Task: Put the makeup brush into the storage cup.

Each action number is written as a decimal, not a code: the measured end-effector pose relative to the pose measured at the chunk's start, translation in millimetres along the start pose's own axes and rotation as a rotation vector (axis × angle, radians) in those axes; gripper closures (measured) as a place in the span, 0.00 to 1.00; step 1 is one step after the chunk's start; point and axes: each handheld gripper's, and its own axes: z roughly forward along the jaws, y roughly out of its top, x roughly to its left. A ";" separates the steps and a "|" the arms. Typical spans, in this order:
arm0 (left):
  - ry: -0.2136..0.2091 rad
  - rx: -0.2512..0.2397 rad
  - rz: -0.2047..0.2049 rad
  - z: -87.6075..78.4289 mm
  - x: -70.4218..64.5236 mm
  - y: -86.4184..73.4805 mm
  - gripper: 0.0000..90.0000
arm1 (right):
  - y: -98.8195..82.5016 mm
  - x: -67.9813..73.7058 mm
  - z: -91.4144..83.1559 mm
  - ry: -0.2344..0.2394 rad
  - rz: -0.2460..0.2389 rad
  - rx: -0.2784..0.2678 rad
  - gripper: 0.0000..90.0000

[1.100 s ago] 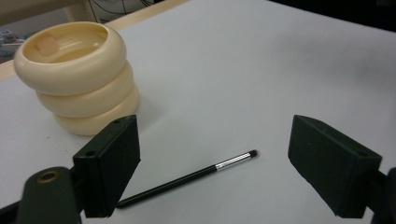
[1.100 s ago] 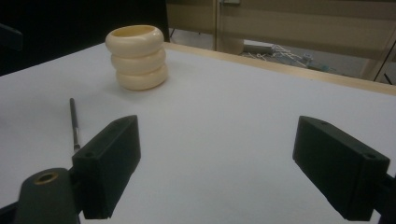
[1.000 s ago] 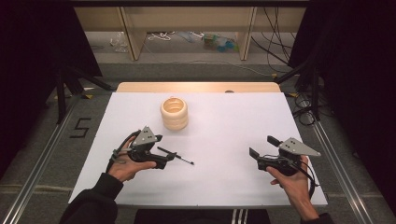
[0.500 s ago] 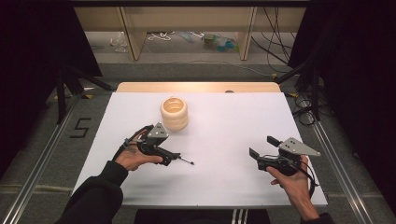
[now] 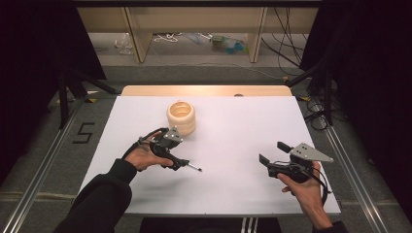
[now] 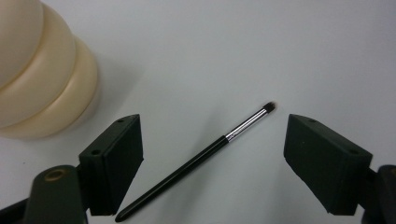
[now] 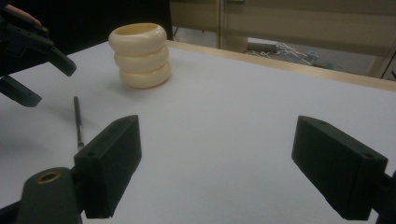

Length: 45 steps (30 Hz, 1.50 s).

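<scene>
Setting: A person sat at a white table (image 5: 233,145) with a two-jaw gripper in each hand, forearms reaching in from the near edge; a wooden strip ran along the table's far edge.

Left gripper: The left gripper (image 6: 212,158) hung over the left half of the table, its jaws spread wide and holding nothing. In the high view it (image 5: 171,154) sat just in front of the holder, the left hand (image 5: 141,158) wrapped around its grip below a dark sleeve.

Brush: A slim black makeup brush (image 6: 196,161) with a silver ferrule and a small dark tip lay flat on the table, between the left gripper's parted jaws but touched by neither. In the high view its tip end (image 5: 193,168) poked out to the right from under that gripper. The right gripper view showed it (image 7: 78,121) lying apart from the holder, nearer the camera.

Holder: A cream, ribbed, ring-stacked cup (image 5: 181,117) stood upright left of the table's centre, toward the far side. It (image 6: 42,79) rose at the upper left of the left gripper view, near the brush but not touching it. Its open mouth (image 7: 139,53) showed in the right gripper view.

Right gripper: The right gripper (image 7: 217,170) was held low over the right side of the table, well apart from brush and holder, its jaws wide apart and empty. The right hand (image 5: 303,187) gripped it (image 5: 274,158) from below.
</scene>
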 end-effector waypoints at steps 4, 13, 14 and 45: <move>-0.011 0.052 0.034 4.9 -0.1 2.6 0.25 | -0.1 0.0 -0.1 0.003 -0.001 0.002 0.19; -0.049 0.068 -0.005 16.9 -0.7 6.2 0.25 | -0.8 0.6 2.0 0.016 0.008 -0.009 0.19; -0.044 0.122 0.050 16.2 3.5 6.5 0.24 | -0.7 0.6 1.4 0.013 0.008 0.001 0.19; -0.085 0.290 0.131 37.2 3.1 20.1 0.34 | -1.1 0.6 2.7 0.025 -0.005 0.007 0.20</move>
